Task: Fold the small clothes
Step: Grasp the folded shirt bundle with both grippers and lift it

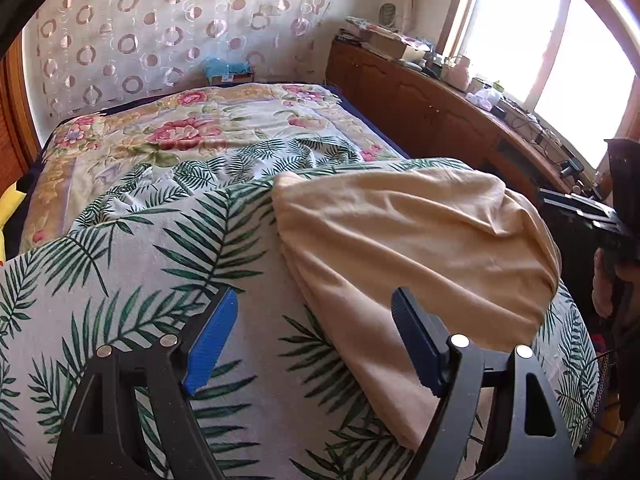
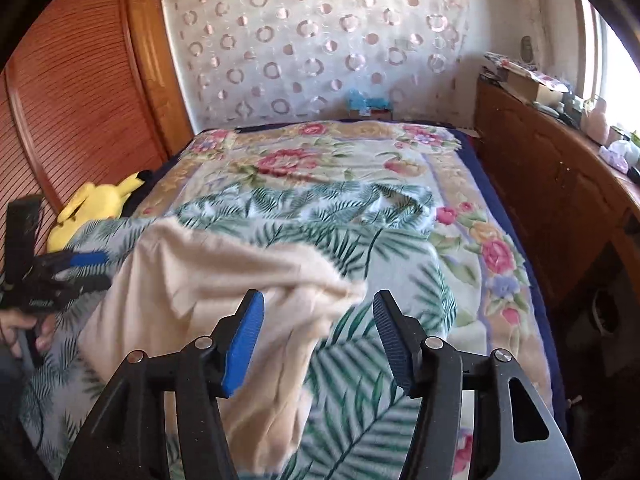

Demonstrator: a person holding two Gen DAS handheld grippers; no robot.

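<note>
Cream garment (image 1: 416, 240) lies folded on the leaf-print sheet (image 1: 168, 248), its far edge near the bed's window side. Left gripper (image 1: 312, 340) released, jaws wide over its near edge. Right gripper (image 2: 318, 340) released, nothing pinched; cloth blurred there. Wooden cabinet (image 2: 552, 184) borders the bed; yellow plush (image 2: 96, 204) partly hidden.

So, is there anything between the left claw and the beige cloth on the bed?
Nothing visible does. The left claw is open above the leaf-print sheet, and the beige cloth lies right ahead of it, with one finger already over the cloth's near edge. The right claw is open too, off to the side.
</note>
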